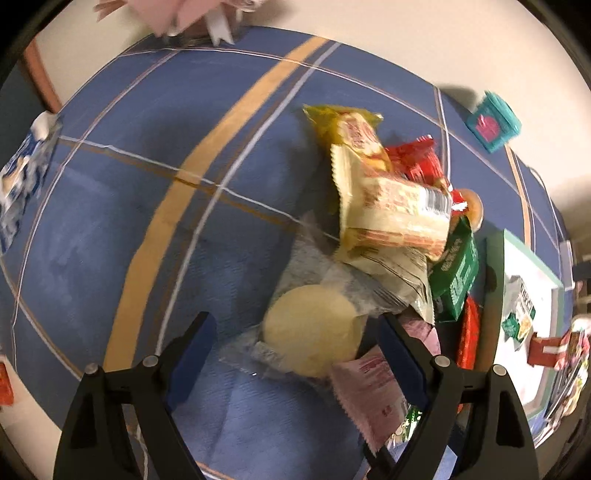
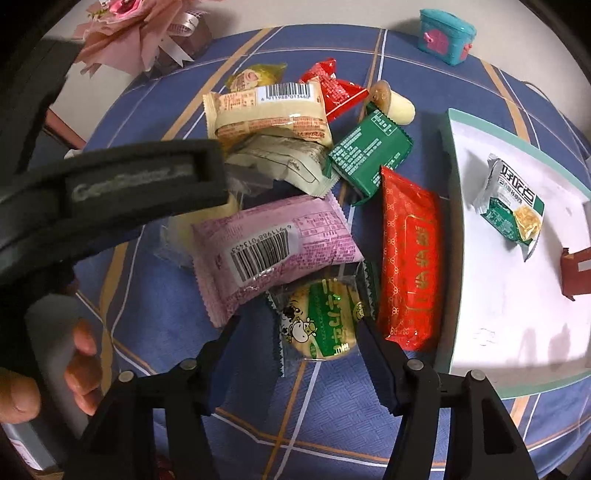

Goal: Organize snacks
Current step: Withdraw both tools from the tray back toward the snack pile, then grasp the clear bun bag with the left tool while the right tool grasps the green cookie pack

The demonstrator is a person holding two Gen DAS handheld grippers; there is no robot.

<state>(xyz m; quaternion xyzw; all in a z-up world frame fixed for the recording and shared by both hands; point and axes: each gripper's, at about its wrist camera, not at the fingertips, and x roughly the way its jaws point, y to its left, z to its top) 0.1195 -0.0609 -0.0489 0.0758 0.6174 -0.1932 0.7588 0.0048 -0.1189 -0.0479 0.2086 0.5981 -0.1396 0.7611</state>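
A pile of wrapped snacks lies on the blue checked tablecloth (image 1: pixel 110 221). My left gripper (image 1: pixel 295 332) is open, its fingers on either side of a round pale cake in clear wrap (image 1: pixel 314 332), not closed on it. My right gripper (image 2: pixel 299 328) is open around a round green-labelled cracker pack (image 2: pixel 321 325). Beside it lie a pink pack (image 2: pixel 277 243), a long red pack (image 2: pixel 410 254), a green pack (image 2: pixel 369 155) and a cream pack (image 2: pixel 269 110). A white tray (image 2: pixel 480 295) holds a small green-white pack (image 2: pixel 513 206).
A teal box (image 2: pixel 445 35) stands at the table's far edge. A pink bouquet (image 2: pixel 140 33) sits at the far left. The left gripper's black body (image 2: pixel 110 192) crosses the right wrist view. A blue-white carton (image 1: pixel 26 177) stands at the left.
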